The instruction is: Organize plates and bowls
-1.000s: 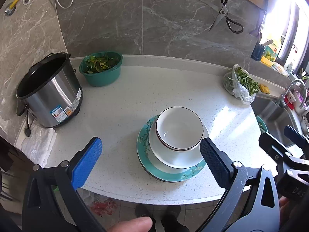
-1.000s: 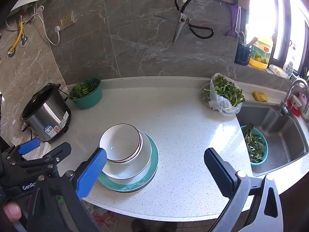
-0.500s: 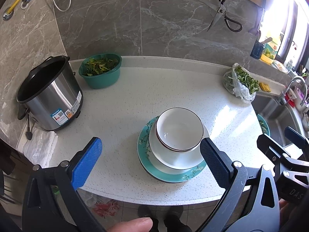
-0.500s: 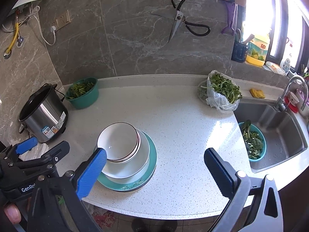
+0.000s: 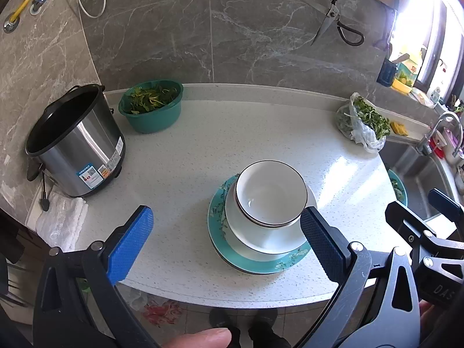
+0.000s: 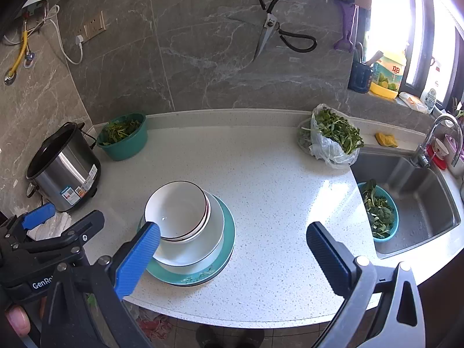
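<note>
- Your left tool (image 5: 223, 232) is wide open and holds nothing. It hangs over the front edge of the desk (image 5: 261, 133).
- Your right tool (image 6: 232, 240) is wide open too, and it holds nothing. It also hangs over the front edge.
- The stack of dishes sits near the front edge of the desk, about in the middle.
- At the bottom of the stack is a teal plate (image 5: 246, 264) with a flower pattern on its rim.
- On the teal plate lies a white plate (image 5: 275, 240).
- On the white plate sit white bowls (image 5: 269, 194) with dark rims, one inside the other. From the right view you can see two rims. The top bowl is empty.
- In the left view, the right finger (image 5: 322, 237) of your left tool is just in front of the stack. You cannot tell if it touches.
- In the right view, the left finger (image 6: 136, 258) of your right tool covers part of the stack's front left side.
- A steel pot (image 5: 75, 145) stands at the left edge of the desk, with a white cloth (image 5: 62, 220) in front of it.
- A green basin (image 5: 152, 108) with leaves is in the back left corner.
- A plastic bag (image 6: 330, 139) of greens is at the back right, next to the sink (image 6: 414, 191).
- A small blue basket (image 6: 380, 211) of leaves sits in the sink.
- Scissors (image 6: 275, 32) hang on the wall.
</note>
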{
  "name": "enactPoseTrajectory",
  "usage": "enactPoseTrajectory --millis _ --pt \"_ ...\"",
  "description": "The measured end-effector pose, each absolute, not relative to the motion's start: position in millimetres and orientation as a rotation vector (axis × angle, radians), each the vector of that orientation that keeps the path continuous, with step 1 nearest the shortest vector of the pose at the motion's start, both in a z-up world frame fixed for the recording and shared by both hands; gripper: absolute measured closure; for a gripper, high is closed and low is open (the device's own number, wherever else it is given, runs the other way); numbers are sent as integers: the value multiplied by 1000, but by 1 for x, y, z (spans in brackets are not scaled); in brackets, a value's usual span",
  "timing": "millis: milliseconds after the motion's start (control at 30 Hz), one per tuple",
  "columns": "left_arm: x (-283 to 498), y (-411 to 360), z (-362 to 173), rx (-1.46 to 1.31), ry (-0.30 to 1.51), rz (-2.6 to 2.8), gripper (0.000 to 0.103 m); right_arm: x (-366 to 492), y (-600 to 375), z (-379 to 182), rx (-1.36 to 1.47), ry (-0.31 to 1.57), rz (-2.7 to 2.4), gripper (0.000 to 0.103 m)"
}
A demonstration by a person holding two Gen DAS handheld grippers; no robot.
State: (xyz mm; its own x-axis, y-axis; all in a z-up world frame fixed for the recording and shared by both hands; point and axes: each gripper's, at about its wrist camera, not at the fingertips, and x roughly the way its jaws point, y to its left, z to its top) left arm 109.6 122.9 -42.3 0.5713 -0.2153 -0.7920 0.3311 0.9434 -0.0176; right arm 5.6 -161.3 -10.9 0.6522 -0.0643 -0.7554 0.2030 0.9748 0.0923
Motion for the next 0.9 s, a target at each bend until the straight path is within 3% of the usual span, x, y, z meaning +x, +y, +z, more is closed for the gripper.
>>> enactPoseTrajectory --millis 900 --pt "109 123 -47 145 912 -306 0 6 -161 -10 174 852 -151 0"
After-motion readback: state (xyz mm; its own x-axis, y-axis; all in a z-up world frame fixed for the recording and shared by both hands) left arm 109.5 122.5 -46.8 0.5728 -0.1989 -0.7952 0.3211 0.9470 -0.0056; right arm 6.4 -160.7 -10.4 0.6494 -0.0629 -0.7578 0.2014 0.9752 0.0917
